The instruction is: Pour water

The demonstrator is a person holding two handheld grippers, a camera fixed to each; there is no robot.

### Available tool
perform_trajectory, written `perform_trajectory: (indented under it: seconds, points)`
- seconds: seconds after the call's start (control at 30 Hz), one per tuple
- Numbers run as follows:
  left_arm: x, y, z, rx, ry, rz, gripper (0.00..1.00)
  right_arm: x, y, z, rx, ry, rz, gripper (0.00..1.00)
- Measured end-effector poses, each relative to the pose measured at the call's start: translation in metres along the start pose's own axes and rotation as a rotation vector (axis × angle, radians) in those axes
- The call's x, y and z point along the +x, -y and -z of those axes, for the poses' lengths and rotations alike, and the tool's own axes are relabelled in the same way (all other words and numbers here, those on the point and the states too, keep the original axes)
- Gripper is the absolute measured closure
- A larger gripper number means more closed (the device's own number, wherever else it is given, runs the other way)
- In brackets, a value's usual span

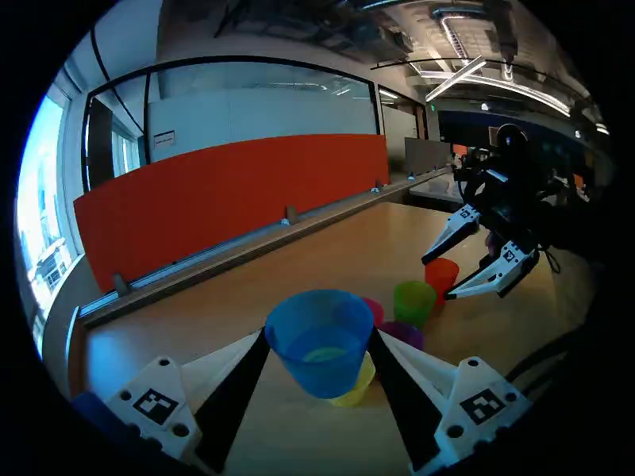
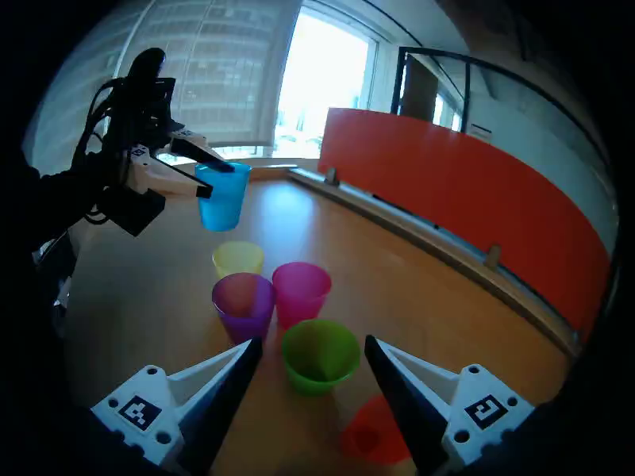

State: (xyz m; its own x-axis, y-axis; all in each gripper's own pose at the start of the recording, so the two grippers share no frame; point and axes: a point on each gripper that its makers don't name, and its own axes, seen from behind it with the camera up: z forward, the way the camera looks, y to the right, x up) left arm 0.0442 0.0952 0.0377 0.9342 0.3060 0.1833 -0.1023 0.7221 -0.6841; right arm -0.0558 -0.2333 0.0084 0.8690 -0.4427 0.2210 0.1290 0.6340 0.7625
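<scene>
My left gripper [image 1: 319, 333] is shut on a translucent blue cup [image 1: 317, 353], held upright above the wooden table [image 1: 317, 254]. Directly under it stands a yellow cup [image 1: 355, 389]. Beyond are a pink cup [image 1: 375, 308], a purple cup [image 1: 405, 333], a green cup [image 1: 414, 301] and an orange cup [image 1: 441, 274]. My right gripper [image 1: 436, 279] hangs open over the orange cup. In the right gripper view, the right gripper [image 2: 311, 343] is open, with the green cup [image 2: 320, 355] at its tips and the orange cup [image 2: 371, 432] low between its fingers. Farther off, the left gripper [image 2: 221, 179] holds the blue cup [image 2: 222, 198].
The yellow cup [image 2: 237, 258], purple cup [image 2: 243, 304] and pink cup [image 2: 301, 292] cluster mid-table. An orange partition [image 1: 238, 190] with a metal rail runs along the table's far edge. A person's dark sleeve [image 2: 48, 198] holds the left gripper. Bare wood [image 2: 413, 278] lies toward the partition.
</scene>
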Motion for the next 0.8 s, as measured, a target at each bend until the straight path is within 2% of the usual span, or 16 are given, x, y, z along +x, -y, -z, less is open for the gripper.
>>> perform_trajectory:
  seconds: [0.4,0.6,0.8]
  points:
    - [-0.002,-0.014,0.023,0.018,-0.055,0.042,0.13,-0.007,-0.006,-0.008,0.007,0.023,0.007,0.0]
    - [-0.003,-0.025,0.035,0.009,-0.084,0.069,0.13,-0.01,-0.007,-0.011,0.013,0.037,0.016,0.0]
    - [-0.012,-0.036,0.044,0.009,-0.081,0.073,0.13,-0.01,-0.007,-0.015,0.018,0.045,0.021,0.0]
